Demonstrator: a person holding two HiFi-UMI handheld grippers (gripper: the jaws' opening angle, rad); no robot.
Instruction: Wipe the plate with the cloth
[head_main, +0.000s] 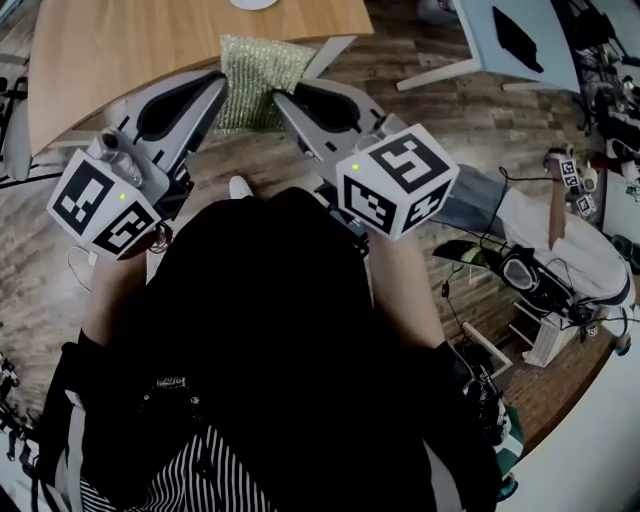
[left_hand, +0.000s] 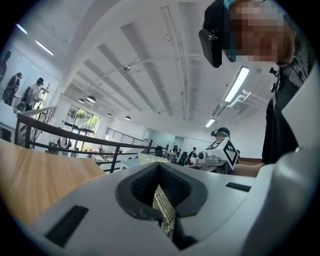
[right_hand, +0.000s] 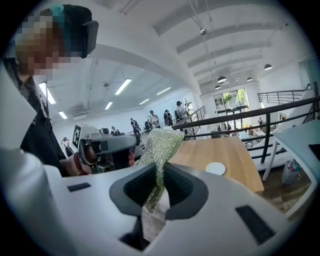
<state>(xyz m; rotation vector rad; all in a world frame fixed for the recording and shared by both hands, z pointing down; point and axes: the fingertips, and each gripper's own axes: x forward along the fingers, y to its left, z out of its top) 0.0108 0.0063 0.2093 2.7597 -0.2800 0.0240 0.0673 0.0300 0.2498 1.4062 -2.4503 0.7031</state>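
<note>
A green glittery cloth (head_main: 255, 75) hangs stretched between my two grippers, above the near edge of the wooden table (head_main: 130, 50). My left gripper (head_main: 222, 98) is shut on the cloth's left edge, and my right gripper (head_main: 283, 102) is shut on its right edge. In the left gripper view the cloth (left_hand: 164, 207) is pinched between the dark pads. The right gripper view shows the cloth (right_hand: 160, 145) rising from the shut jaws, with the left gripper (right_hand: 107, 150) beyond it. A small white plate (right_hand: 215, 168) lies far off on the table, only its rim (head_main: 252, 4) showing in the head view.
A white table (head_main: 520, 40) stands at the upper right over wooden floor. Another person (head_main: 560, 240) in white stands to the right with marker cubes. A black railing (right_hand: 250, 117) runs behind the wooden table. Cables and gear lie at the right.
</note>
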